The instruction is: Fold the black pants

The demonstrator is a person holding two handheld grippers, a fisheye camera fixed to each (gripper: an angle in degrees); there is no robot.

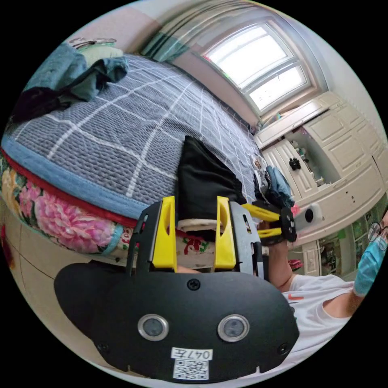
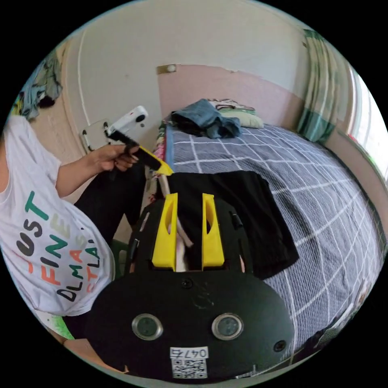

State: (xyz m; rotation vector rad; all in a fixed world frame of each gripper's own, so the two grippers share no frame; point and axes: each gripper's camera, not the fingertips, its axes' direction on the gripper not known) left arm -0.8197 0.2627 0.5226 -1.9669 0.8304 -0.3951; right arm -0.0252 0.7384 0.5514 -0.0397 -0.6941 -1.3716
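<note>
Black pants [image 2: 238, 218] folded flat on grey checked bedspread [image 2: 323, 210], close to bed's near edge, one end overhanging toward floral side panel [image 1: 60, 218]. Left hand-held gripper [image 1: 197, 210] parted, yellow jaws either side of pants' edge, a pale cord-like strip between them; jaws not seen pressing cloth. Same left hand-held gripper seen from right gripper view, gripped in person's hand [image 2: 111, 157], its yellow tips at pants' corner. Right hand-held gripper [image 2: 188, 220] parted too, jaws framing pants' near edge with a pale strip in the gap; contact cannot tell. Blue garment pile [image 2: 208, 117] heaped at far end of bed, well apart from pants. White cabinets [image 1: 343, 161] beyond bed, window [image 1: 262, 64] above.
</note>
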